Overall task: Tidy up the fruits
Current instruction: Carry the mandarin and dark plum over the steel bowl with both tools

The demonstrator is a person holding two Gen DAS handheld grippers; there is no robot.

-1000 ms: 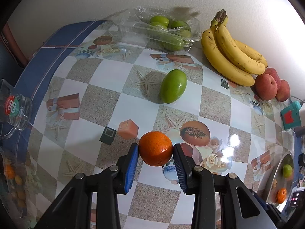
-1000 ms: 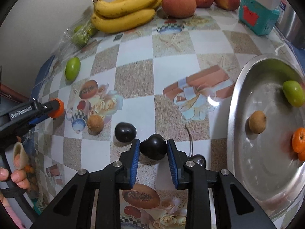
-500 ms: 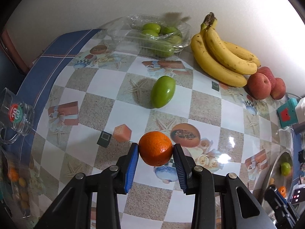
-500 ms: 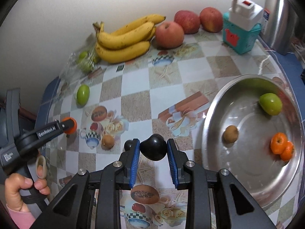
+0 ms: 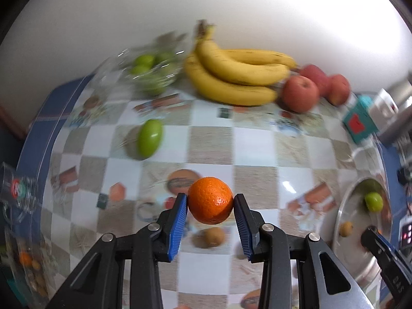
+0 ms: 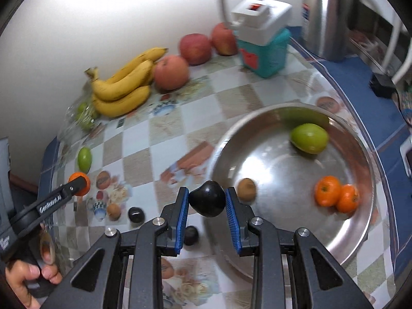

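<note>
My left gripper (image 5: 209, 209) is shut on an orange (image 5: 210, 204), held above the chequered tablecloth; the right wrist view shows the same orange (image 6: 80, 183) at the far left. My right gripper (image 6: 207, 203) is shut on a dark, almost black fruit (image 6: 207, 198) at the left rim of the steel bowl (image 6: 360, 221). Inside the bowl lie a green fruit (image 6: 309, 138), a small brown fruit (image 6: 246, 189) and two oranges (image 6: 336, 195). On the cloth remain a green fruit (image 5: 150, 139), a brown fruit (image 5: 213, 236) and two dark fruits (image 6: 136, 214).
Bananas (image 5: 237, 77) and red apples (image 5: 300, 93) line the wall, next to a clear tray of green fruits (image 5: 148, 70). A teal and white box (image 6: 262, 49) and a steel kettle (image 6: 328, 13) stand behind the bowl. A glass mug (image 5: 18, 193) sits at the left table edge.
Both grippers rose and swung right with their fruits still held. The steel bowl now fills the right wrist view, and the bananas and apples have come to the middle of the left wrist view.
</note>
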